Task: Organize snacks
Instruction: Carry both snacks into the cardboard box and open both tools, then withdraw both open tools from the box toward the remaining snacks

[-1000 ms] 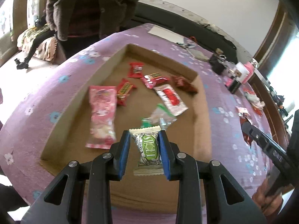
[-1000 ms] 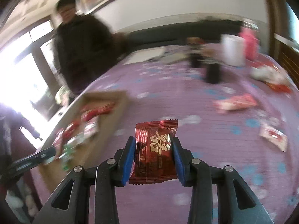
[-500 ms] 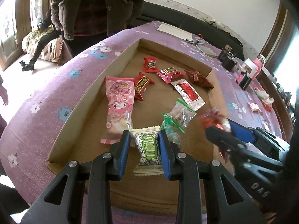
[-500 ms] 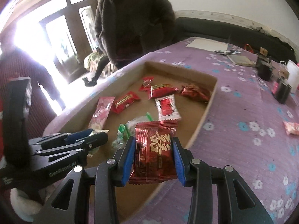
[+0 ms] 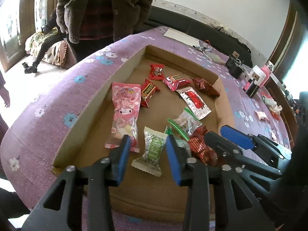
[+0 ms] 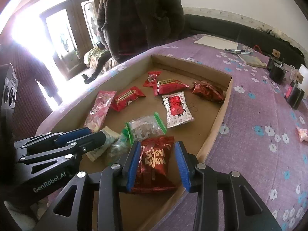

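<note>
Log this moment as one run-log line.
left gripper: opening, green candy released in box | right gripper: holding red packet over box

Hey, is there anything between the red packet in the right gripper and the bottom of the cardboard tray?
Nothing visible blocks it. The red packet hangs in the right gripper over bare floor of the cardboard tray. The clear green-edged bag lies just beyond it.

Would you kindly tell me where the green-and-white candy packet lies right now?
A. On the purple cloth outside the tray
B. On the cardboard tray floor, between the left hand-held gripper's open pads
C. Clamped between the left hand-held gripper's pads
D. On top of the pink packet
B: the green-and-white candy packet rests on the cardboard tray, with gaps on both sides as the left hand-held gripper jaws are opening.
</note>
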`<move>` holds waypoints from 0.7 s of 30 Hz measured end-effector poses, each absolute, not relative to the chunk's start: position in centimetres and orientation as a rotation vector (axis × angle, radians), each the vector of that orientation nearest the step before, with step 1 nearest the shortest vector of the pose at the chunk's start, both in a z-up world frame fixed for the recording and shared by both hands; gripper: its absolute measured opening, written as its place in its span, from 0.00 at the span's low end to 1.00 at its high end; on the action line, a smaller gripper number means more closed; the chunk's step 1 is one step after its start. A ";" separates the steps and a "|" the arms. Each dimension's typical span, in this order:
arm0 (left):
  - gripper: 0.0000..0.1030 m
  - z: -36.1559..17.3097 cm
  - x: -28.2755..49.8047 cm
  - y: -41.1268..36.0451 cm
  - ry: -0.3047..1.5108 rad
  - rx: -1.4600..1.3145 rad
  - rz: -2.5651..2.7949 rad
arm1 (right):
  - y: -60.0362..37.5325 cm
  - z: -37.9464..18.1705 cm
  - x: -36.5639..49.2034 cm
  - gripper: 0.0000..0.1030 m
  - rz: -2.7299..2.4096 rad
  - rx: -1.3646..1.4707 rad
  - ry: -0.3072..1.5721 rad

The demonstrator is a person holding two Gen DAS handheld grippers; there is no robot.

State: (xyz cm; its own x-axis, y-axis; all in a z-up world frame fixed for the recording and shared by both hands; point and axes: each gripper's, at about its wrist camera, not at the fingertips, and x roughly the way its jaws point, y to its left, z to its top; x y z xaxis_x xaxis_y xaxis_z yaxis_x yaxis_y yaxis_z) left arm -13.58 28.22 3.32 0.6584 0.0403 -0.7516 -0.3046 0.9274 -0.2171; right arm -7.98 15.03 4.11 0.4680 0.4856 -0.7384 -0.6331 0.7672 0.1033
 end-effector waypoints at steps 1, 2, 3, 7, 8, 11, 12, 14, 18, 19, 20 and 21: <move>0.47 3.6 -13.7 28.1 0.824 -0.334 0.215 | 14.9 4.4 -8.1 0.37 0.690 -0.189 0.826; 0.54 3.9 -14.0 28.0 0.811 -0.323 0.233 | 14.7 4.7 -8.1 0.38 0.690 -0.183 0.819; 0.57 4.2 -14.1 27.9 0.799 -0.309 0.251 | 14.4 5.1 -8.2 0.41 0.687 -0.172 0.810; 0.68 5.4 -14.8 27.3 0.757 -0.231 0.341 | 13.1 6.4 -8.5 0.49 0.663 -0.136 0.767; 0.76 5.6 -14.9 27.1 0.751 -0.216 0.360 | 12.8 6.6 -8.6 0.52 0.659 -0.128 0.762; 0.77 6.3 -15.4 26.5 0.724 -0.182 0.385 | 11.5 7.2 -8.8 0.56 0.642 -0.088 0.748; 0.77 6.5 -15.5 26.2 0.721 -0.170 0.387 | 11.2 7.4 -8.8 0.56 0.638 -0.082 0.747; 0.77 6.8 -15.6 25.7 0.718 -0.149 0.390 | 10.5 7.5 -9.0 0.58 0.627 -0.071 0.742; 0.77 7.4 -15.8 24.7 0.711 -0.124 0.378 | 9.1 7.4 -9.0 0.59 0.605 -0.051 0.746; 0.77 7.5 -15.8 24.5 0.709 -0.121 0.370 | 8.8 7.3 -9.0 0.59 0.600 -0.046 0.750; 0.77 7.6 -15.8 24.2 0.708 -0.116 0.365 | 8.5 7.2 -9.0 0.59 0.595 -0.042 0.752; 0.77 7.7 -15.8 23.9 0.706 -0.107 0.361 | 8.1 7.2 -9.0 0.59 0.590 -0.038 0.753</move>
State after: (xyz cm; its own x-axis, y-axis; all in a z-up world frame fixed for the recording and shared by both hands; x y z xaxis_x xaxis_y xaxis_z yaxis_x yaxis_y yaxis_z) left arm -15.83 23.87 7.74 0.7020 0.2879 -0.6514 -0.3594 0.9329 0.0250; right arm -9.04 8.14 7.17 0.5760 0.4909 -0.6537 -0.5171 0.8381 0.1737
